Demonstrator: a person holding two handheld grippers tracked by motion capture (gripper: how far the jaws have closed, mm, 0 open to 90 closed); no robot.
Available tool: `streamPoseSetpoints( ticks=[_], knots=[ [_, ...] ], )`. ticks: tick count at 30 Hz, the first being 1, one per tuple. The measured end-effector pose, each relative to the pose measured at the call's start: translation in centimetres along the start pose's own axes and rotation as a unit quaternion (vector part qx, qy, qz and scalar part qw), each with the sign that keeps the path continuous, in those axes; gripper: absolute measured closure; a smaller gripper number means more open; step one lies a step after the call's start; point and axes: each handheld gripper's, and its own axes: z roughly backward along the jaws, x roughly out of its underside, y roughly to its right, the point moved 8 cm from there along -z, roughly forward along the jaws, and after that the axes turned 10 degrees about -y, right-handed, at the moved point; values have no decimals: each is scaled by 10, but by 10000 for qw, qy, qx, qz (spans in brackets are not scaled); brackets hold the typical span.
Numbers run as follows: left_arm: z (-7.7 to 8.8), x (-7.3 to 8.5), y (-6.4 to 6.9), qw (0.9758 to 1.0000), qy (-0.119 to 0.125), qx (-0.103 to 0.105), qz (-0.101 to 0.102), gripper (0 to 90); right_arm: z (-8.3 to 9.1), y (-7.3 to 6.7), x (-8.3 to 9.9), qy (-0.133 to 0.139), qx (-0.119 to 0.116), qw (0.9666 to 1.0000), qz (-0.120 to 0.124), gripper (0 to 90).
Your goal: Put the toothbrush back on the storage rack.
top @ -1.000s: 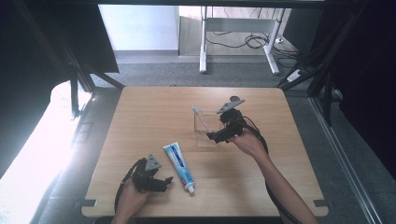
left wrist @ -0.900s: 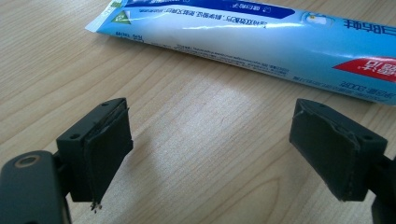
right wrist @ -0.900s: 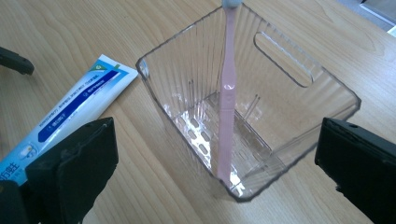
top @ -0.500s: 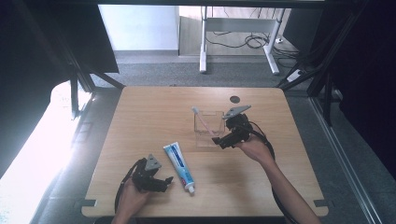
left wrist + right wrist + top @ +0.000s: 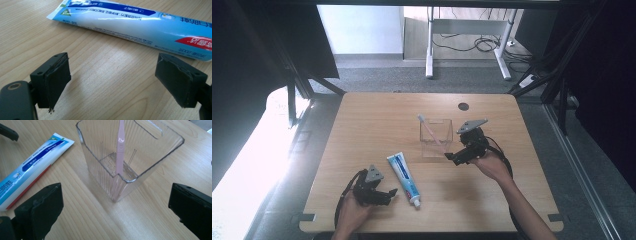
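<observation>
Here the blue-and-white toothpaste tube [image 5: 140,21] lies flat beyond the left gripper [image 5: 120,87], jaws apart.

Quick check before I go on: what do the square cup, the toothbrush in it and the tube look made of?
The square cup looks like clear rigid plastic: see-through, ribbed, glossy walls. The pink toothbrush leaning inside it seems smooth moulded plastic with a soft sheen. The toothpaste tube on the wooden table appears to be flexible laminated plastic: glossy printed skin, flat crimped end.
</observation>
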Motion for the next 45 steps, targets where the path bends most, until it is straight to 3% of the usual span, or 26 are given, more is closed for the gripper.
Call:
streamPoseSetpoints(
  ticks=[18, 45],
  knots=[
    [0, 0, 0, 10000, 55, 33, 19, 129, 12, -5, 37, -7, 47, 10000, -32, 0],
    [2, -2, 2, 9999, 105, 83, 12, 129, 43, -3, 96, 269, 146, 9981, -533, 0]
  ],
)
